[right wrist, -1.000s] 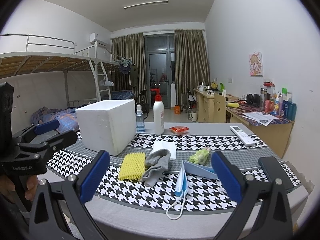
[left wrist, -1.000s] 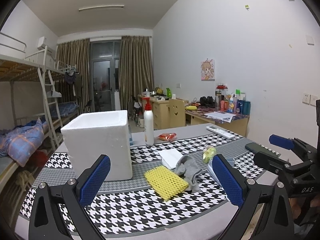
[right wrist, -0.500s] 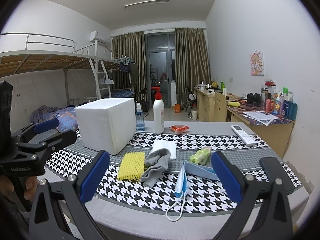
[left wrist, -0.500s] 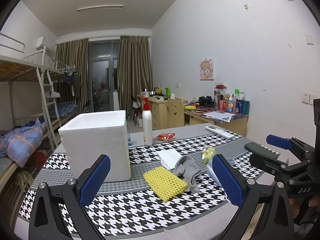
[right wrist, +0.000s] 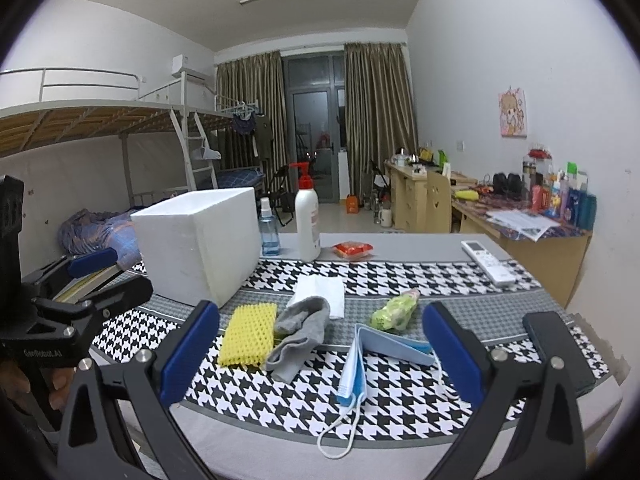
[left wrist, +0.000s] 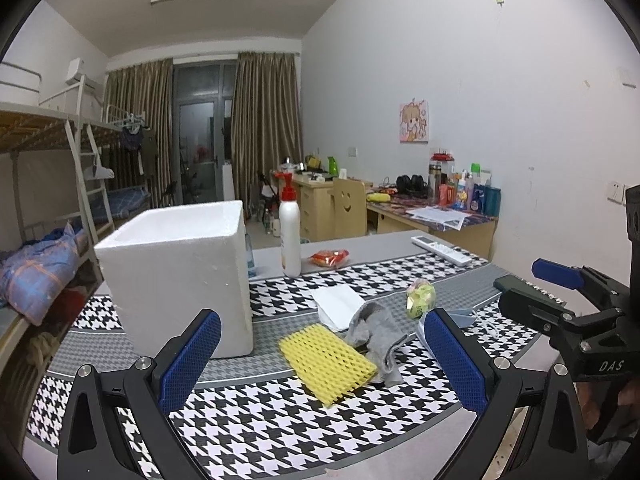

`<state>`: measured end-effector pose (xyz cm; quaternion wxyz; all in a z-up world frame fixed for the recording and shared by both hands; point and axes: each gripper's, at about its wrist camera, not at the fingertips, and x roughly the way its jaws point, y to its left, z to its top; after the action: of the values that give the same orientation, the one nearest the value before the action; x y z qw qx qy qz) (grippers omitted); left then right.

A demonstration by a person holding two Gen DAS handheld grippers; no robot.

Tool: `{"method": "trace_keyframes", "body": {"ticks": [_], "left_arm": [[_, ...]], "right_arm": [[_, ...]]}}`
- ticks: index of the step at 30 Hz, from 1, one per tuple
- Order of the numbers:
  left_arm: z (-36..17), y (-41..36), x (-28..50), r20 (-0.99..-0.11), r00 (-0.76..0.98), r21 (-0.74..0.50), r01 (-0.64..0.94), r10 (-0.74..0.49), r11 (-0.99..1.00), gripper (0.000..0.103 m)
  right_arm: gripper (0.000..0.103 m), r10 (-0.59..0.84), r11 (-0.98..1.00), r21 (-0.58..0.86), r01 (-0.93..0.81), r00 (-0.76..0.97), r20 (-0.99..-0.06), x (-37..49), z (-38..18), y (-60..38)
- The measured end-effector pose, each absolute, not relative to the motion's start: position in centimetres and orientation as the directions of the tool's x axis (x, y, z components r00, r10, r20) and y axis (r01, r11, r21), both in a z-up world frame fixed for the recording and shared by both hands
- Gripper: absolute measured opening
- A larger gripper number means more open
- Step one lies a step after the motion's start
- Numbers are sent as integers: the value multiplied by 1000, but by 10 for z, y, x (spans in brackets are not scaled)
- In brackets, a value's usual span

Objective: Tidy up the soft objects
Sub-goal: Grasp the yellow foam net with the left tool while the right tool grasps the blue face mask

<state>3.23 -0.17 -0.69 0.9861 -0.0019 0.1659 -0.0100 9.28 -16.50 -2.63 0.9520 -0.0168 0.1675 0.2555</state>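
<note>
A yellow foam net (left wrist: 327,364) (right wrist: 249,334) lies on the houndstooth cloth beside a grey sock (left wrist: 376,340) (right wrist: 300,332). A white tissue (left wrist: 338,305) (right wrist: 320,290) lies behind them. A blue face mask (right wrist: 356,364) and a green crumpled bag (left wrist: 420,300) (right wrist: 394,312) lie to the right. A white foam box (left wrist: 176,280) (right wrist: 200,244) stands at the left. My left gripper (left wrist: 320,364) is open and empty above the table's near edge. My right gripper (right wrist: 320,352) is open and empty, also short of the objects.
A white pump bottle (right wrist: 307,220), a blue spray bottle (right wrist: 269,232), a red snack packet (right wrist: 353,250) and a remote (right wrist: 488,268) stand at the table's back. A black phone (right wrist: 556,348) lies at the right edge. A bunk bed is left, desks right.
Both grippers have drifted slightly; the view shifts a little. Nothing on the table has moved and both grippers stay open.
</note>
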Motion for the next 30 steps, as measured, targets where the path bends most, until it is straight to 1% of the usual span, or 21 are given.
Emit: {"method": "trace_keyframes", "body": {"ticks": [19, 30], "left_arm": [[-43, -4, 97, -518, 855, -32, 6, -22, 999, 102], [-65, -3, 124, -605, 795, -50, 6, -35, 999, 102]], "right_arm": [[103, 430, 888, 64, -456, 771, -469, 138, -56, -165], [103, 418, 890, 81, -448, 733, -537, 159, -75, -164]]}}
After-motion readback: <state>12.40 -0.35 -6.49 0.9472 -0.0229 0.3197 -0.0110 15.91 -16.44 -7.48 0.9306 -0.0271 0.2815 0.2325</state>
